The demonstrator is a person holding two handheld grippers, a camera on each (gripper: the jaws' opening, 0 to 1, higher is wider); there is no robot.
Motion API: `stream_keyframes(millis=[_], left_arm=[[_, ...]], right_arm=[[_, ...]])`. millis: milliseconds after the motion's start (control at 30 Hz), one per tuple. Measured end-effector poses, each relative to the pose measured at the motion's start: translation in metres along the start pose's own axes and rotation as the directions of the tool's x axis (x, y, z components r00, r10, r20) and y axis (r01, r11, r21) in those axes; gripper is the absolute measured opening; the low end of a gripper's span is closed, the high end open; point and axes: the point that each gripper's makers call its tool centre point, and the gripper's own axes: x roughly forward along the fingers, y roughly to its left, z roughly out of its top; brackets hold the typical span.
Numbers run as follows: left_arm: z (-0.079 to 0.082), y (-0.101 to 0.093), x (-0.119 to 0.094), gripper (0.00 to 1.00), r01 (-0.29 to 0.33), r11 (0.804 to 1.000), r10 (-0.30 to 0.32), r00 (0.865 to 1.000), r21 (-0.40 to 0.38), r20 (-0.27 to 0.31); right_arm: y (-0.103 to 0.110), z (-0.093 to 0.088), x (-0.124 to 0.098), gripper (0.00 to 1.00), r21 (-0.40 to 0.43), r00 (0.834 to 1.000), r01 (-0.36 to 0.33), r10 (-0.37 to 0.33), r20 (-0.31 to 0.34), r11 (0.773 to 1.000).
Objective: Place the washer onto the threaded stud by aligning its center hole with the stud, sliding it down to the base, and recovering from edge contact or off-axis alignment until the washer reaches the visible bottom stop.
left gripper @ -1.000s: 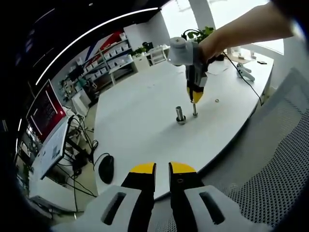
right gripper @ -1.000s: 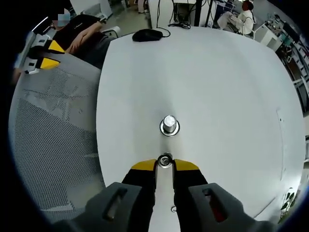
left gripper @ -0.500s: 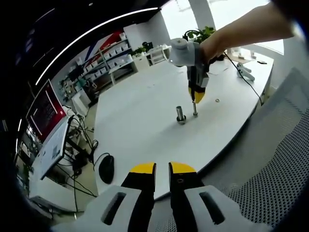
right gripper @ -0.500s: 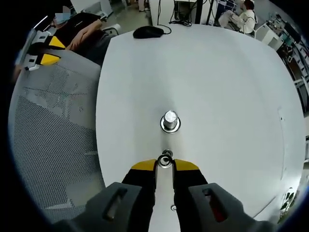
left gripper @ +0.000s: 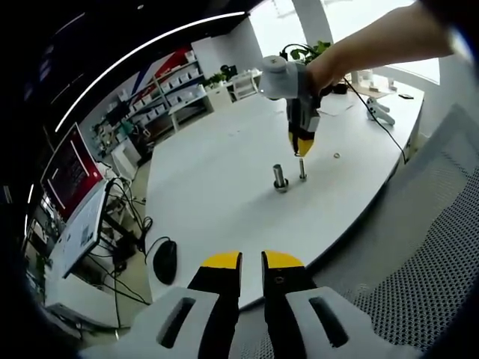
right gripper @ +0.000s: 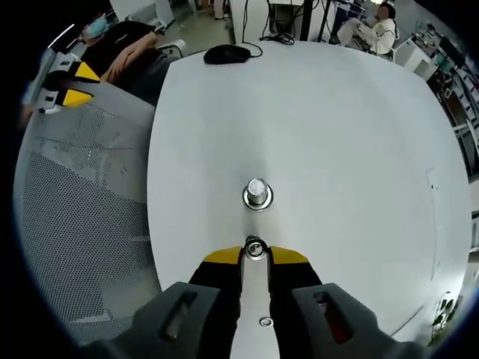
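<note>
Right gripper (right gripper: 254, 256) is hovering above the thin threaded stud (left gripper: 302, 170), its jaws nearly together; whether they are pinching the washer (right gripper: 254, 247) cannot be told. Stud is standing upright on the white table (right gripper: 337, 134), beside a thicker bolt (right gripper: 257, 192). Left gripper (left gripper: 251, 259), jaws slightly apart, is hanging off the table edge.
</note>
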Motion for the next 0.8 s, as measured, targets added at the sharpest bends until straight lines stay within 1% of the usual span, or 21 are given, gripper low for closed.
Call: stream_keyframes(millis=[467,800], left_arm=[[0.0000,0.0002,0.0003,0.08,0.001,1.000,-0.001,1.000,0.001,-0.001],[-0.0001,-0.0002,0.0004,0.08,0.002,1.000,-0.002,1.000,0.001,-0.003]], right_arm=[[0.0074,-0.0003,0.0021,0.14,-0.015,1.000,-0.019,0.019,0.001,1.000],[0.0063,-0.0017,0.0016,0.14,-0.018,1.000,-0.017,0.017,-0.005,1.000]])
